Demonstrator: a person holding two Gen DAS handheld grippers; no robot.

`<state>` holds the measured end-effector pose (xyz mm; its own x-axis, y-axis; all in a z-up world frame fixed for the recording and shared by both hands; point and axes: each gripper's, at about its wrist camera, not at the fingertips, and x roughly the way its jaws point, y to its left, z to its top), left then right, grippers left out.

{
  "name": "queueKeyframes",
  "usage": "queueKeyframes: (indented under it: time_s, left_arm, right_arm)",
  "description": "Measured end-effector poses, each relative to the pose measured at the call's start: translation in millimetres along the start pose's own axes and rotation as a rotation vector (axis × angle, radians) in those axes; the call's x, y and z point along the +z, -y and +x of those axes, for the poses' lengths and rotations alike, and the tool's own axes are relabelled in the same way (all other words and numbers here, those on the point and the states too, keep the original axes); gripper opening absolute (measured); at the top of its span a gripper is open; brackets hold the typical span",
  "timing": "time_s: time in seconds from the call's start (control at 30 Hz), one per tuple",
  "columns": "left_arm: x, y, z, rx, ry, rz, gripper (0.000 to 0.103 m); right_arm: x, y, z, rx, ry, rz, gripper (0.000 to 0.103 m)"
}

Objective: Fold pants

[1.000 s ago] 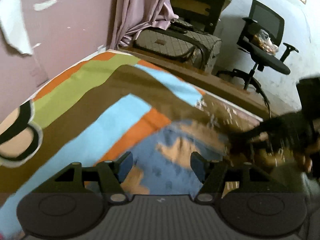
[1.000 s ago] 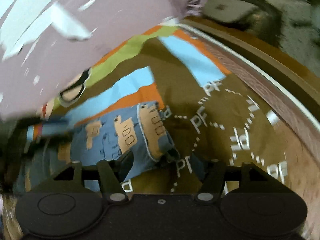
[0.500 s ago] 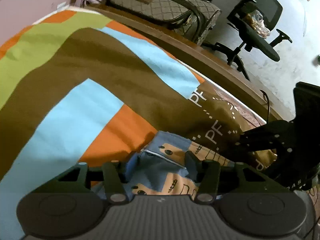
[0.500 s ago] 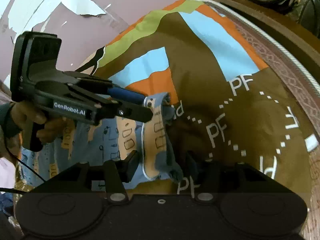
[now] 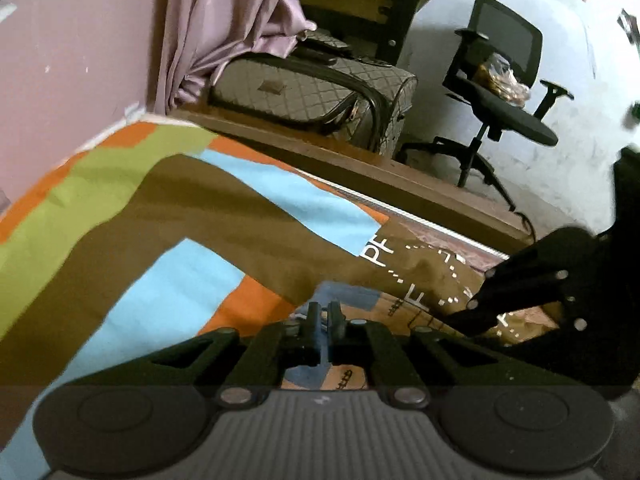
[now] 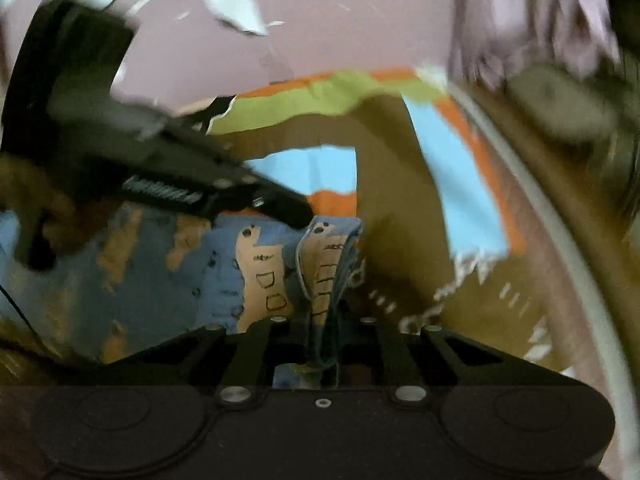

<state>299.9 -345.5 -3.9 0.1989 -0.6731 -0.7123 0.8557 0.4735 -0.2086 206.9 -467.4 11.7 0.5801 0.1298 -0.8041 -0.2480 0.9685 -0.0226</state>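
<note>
The pants [image 6: 256,264] are blue with tan printed shapes and lie on a striped bed cover [image 6: 384,184]. In the right wrist view my right gripper [image 6: 326,332] is shut on the pants' hem edge, which bunches up between its fingers. My left gripper [image 6: 288,210] comes in from the left and pinches the same end of the pants. In the left wrist view my left gripper [image 5: 322,320] is shut on blue pants fabric [image 5: 348,300], and my right gripper [image 5: 480,304] shows at the right, low on the cloth.
The cover [image 5: 192,208] has brown, green, orange and light blue bands with white lettering. A wooden bed frame edge [image 5: 360,160] runs behind it. Beyond stand a quilted bag [image 5: 304,92], a pink curtain [image 5: 224,20] and an office chair [image 5: 504,80]. A pink wall [image 6: 320,20] rises behind.
Both grippers have closed on the pants' end since the earlier frames, when their fingers stood open over the cloth. The right view is now blurred by motion.
</note>
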Motion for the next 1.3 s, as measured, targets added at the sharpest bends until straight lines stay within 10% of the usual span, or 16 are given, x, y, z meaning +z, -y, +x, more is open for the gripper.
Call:
queueKeyframes:
  time_s: [0.1, 0.23, 0.37, 0.6, 0.83, 1.1, 1.3]
  left_arm:
    - [-6.2, 3.3, 4.3, 0.029, -0.049, 0.003, 0.006]
    - [-28.8, -7.6, -22.5, 0.084, -0.016, -0.067, 0.012]
    - [-70.3, -11.6, -75.8, 0.167, 0.084, -0.139, 0.043]
    - [-158.1, -15.8, -140.8, 0.275, 0.019, -0.271, 0.048]
    - [-222.0, -29.7, -206.1, 0.367, -0.079, -0.315, 0.058]
    - [-223.7, -96.2, -286.8, 0.572, 0.056, -0.433, 0.069]
    - [-194.5, -165.1, -283.1, 0.509, 0.073, -0.48, 0.066]
  right_arm:
    - [-4.3, -2.3, 24.9, -0.034, -0.136, -0.028, 0.03]
    - [-4.8, 15.2, 15.1, -0.104, -0.093, 0.064, 0.061]
    - [2.9, 4.6, -5.2, -0.155, 0.023, 0.008, 0.061]
    - [19.4, -18.4, 16.8, -0.027, -0.027, -0.012, 0.06]
    - [25.1, -24.1, 34.0, -0.16, -0.107, -0.001, 0.07]
    - [100.4, -127.4, 39.0, 0.219, 0.047, -0.162, 0.078]
    - [138.9, -223.7, 77.1, 0.44, 0.062, -0.42, 0.067]
